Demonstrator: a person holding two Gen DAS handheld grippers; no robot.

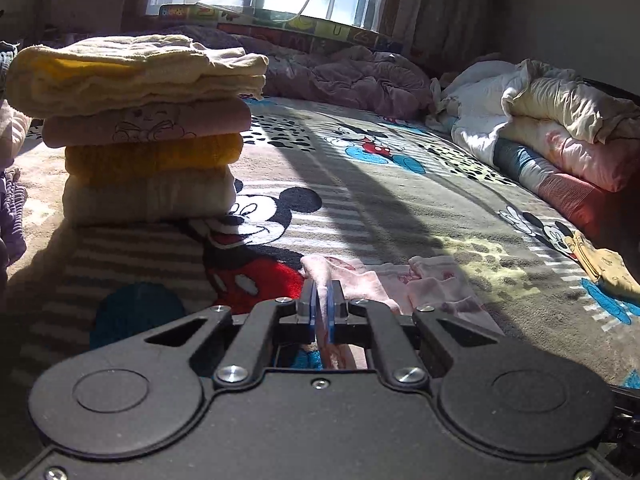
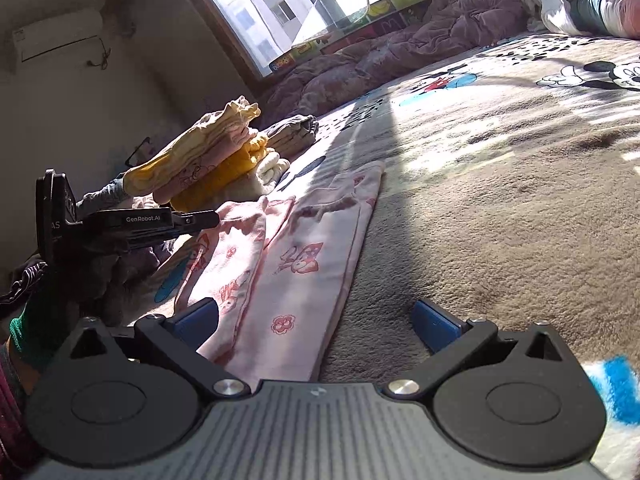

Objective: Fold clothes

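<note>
A pink printed garment lies flat on the Mickey Mouse blanket. My left gripper is shut on a fold of this pink garment at its edge. From the right wrist view the left gripper reaches in from the left over the garment's far left part. My right gripper is open, low over the near end of the garment, with its left finger on the cloth and its right finger over the blanket.
A stack of folded clothes stands on the blanket to the left; it also shows in the right wrist view. A crumpled purple quilt lies under the window. Rolled bedding lies at the right.
</note>
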